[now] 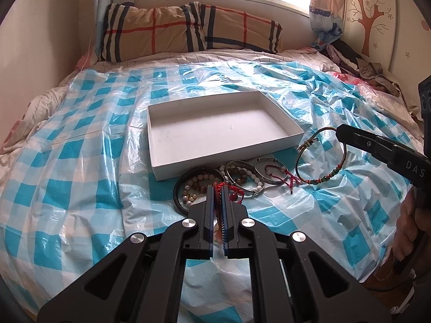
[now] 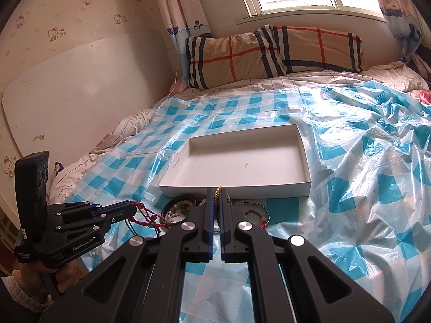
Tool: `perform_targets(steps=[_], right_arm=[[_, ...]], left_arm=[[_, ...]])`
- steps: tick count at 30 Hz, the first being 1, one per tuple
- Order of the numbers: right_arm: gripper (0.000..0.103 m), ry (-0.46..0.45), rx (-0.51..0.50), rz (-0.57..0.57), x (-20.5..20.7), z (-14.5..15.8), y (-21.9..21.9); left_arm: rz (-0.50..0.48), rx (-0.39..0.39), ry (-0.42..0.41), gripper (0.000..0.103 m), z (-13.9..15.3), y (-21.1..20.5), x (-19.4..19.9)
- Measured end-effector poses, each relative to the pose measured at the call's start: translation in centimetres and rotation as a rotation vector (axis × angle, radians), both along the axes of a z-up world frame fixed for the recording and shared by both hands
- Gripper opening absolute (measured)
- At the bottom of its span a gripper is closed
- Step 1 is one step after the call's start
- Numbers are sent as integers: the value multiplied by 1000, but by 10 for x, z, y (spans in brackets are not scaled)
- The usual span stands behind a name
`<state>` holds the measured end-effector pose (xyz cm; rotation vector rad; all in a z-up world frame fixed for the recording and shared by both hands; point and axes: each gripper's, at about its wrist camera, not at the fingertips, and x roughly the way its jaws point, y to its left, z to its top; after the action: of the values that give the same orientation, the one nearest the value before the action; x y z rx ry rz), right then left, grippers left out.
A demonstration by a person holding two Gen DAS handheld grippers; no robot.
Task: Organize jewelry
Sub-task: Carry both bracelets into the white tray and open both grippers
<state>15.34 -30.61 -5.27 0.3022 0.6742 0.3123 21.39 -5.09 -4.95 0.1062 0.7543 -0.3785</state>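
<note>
A shallow white box (image 1: 269,99) (image 2: 304,145) lies open and empty on the checked plastic sheet. In front of it sits a pile of bracelets (image 1: 237,175) (image 2: 183,210): beaded ones, silver bangles, a black cord ring. My left gripper (image 1: 218,188) (image 2: 132,211) is shut on a red string bracelet (image 1: 234,191) (image 2: 146,218) that hangs from its tips above the pile. My right gripper (image 2: 217,192) (image 1: 340,132) is shut on a braided multicoloured bracelet (image 1: 320,156) (image 2: 217,197), held up in the air to the right of the box's near corner.
The blue-and-white plastic sheet (image 1: 80,145) covers a bed, crumpled on the right. Plaid pillows (image 1: 188,29) lie at the head under a window. Clothes (image 1: 358,62) are heaped at the far right. A white board (image 2: 80,91) leans on the left wall.
</note>
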Motion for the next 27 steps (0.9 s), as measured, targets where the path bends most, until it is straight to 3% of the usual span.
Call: perform_targets(steps=[9, 19, 27], right_arm=[[4, -27, 6, 1, 13, 5, 2], [4, -61, 14, -3, 43, 7, 3], [4, -76, 18, -3, 70, 4, 4]], left_arm=[[-18, -13, -27, 5, 10, -11, 9], [-19, -64, -62, 5, 31, -17, 53], [-35, -77, -70, 5, 31, -35, 79]])
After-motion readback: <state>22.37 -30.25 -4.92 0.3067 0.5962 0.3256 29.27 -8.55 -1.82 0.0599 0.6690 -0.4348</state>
